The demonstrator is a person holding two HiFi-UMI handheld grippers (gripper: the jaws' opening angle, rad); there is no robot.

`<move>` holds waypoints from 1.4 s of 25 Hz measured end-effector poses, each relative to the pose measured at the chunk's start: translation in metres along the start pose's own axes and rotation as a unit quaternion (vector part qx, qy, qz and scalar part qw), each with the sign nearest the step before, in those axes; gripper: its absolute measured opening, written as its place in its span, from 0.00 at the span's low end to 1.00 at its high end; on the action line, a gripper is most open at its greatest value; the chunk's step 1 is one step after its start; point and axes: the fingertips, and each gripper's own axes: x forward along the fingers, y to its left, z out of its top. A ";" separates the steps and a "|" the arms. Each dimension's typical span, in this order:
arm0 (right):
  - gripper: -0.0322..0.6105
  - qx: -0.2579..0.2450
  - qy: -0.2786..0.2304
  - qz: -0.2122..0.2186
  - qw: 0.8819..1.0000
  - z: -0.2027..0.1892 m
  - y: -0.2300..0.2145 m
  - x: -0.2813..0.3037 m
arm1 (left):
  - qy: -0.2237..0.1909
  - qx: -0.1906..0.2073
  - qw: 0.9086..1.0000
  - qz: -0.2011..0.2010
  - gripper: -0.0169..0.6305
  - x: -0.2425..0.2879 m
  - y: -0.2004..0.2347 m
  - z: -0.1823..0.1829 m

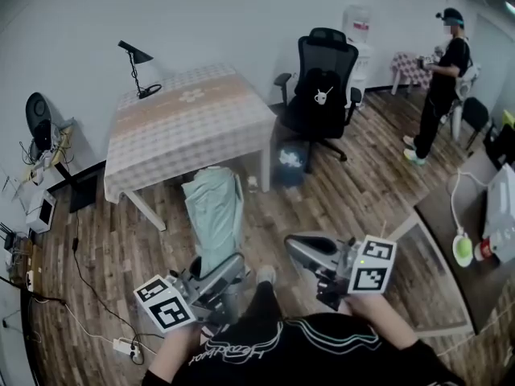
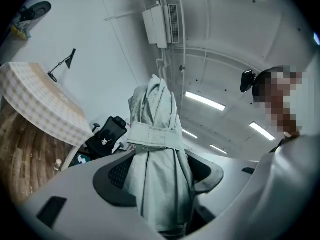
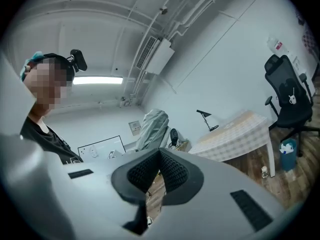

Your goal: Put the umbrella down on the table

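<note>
The left tool [image 2: 161,184] is clamped on the folded umbrella [image 1: 211,211] near its strap [image 2: 152,134], right tool [image 3: 159,170] pinched shut on nothing alongside, and that bundle, out over the floor [image 1: 105,240] short of the tabletop [image 1: 189,111] ahead, looks light and floppy-skinned, so its stiff core's the place to hold.

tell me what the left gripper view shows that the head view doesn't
Only the left gripper view: the left gripper up close, jaws pressing on the strapped umbrella, a wall air conditioner, ceiling lights. Only the head view: the right gripper, a second person standing far right, a water dispenser. Both: the umbrella, checkered table, desk lamp, black office chair.
</note>
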 end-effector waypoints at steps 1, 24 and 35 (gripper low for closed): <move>0.07 0.002 -0.001 -0.005 1.000 0.000 -0.004 0.000 | 0.001 0.001 1.000 0.000 0.44 0.002 0.003 0.000; 0.07 0.069 0.019 -0.036 0.997 0.058 -0.201 0.093 | 0.037 -0.057 0.997 0.033 0.44 0.123 0.190 0.067; 0.07 0.065 0.037 -0.035 0.997 0.090 -0.288 0.153 | 0.036 -0.075 0.995 0.053 0.44 0.173 0.286 0.109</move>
